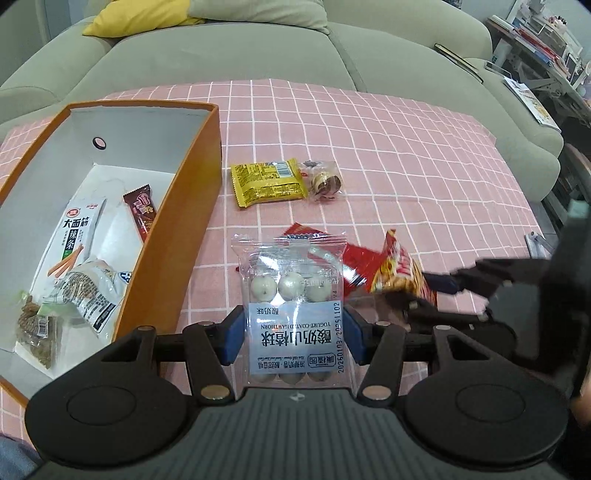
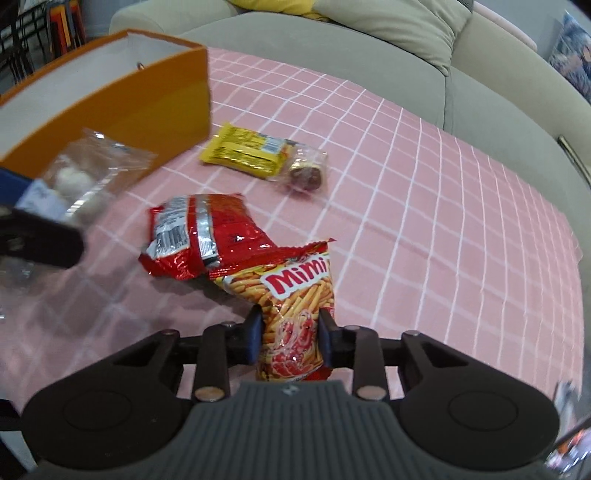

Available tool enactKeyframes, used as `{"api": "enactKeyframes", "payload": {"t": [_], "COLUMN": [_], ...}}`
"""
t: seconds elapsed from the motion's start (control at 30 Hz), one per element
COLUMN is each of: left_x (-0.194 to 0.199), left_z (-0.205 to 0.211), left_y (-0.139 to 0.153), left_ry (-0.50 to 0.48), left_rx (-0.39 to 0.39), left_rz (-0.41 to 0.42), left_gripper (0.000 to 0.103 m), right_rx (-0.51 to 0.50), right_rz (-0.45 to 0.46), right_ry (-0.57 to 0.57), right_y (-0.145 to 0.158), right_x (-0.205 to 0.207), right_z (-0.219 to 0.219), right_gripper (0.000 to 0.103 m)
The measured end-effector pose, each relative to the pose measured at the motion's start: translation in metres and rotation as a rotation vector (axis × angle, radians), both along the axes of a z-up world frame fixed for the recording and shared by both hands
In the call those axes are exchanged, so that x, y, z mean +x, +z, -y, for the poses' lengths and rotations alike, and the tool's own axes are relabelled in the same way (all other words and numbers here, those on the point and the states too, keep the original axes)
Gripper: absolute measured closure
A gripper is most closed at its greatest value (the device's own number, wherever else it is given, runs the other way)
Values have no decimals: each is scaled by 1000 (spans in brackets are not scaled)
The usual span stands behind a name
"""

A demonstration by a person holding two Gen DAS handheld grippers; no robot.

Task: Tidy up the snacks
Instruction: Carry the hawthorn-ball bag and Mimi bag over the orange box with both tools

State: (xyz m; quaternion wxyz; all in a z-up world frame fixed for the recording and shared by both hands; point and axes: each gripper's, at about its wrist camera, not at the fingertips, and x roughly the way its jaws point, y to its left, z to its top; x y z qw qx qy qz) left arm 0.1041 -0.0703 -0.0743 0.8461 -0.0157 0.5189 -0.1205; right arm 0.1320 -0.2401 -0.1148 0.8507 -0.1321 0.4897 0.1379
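Clear hawthorn-ball bag [image 1: 293, 306] and Mimi pack [image 2: 295, 317] both clamped in jaws.

A pink checked tablecloth [image 1: 388, 147] fills mid-frame. Behind it, across the top, sits a grey-green fabric sofa [image 1: 229, 55], a yellow cushion [image 1: 136, 18] at upper left.

Soft, even indoor light; fisheye bends the edges, and the right view's left side looks motion-blurred.
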Motion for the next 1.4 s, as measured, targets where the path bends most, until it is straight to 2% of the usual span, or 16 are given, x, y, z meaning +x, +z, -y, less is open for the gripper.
{"api": "enactKeyframes", "payload": {"t": [0.4,0.77,1.03,1.23,1.4], "left_x": [-21,-31,-20,0,15], "left_z": [-11,-32,-69,-107,-133], "left_y": [11,44,78,99,102], "left_ry": [-7,7,47,64,77], "left_rx": [-2,-40,-42,22,81], "left_rz": [39,118,191,224,219], "left_gripper": [41,41,41,41,41], "right_rx": [142,358,448,461,462], "right_rz": [34,81,92,117,140], "right_ry": [-94,-140,-99,7,93], "right_y": [40,87,116,138,151], "right_x": [-48,-61,-43,-18,4], "right_z": [-2,4,-18,-61,-108], "right_gripper": [76,76,76,75,75]}}
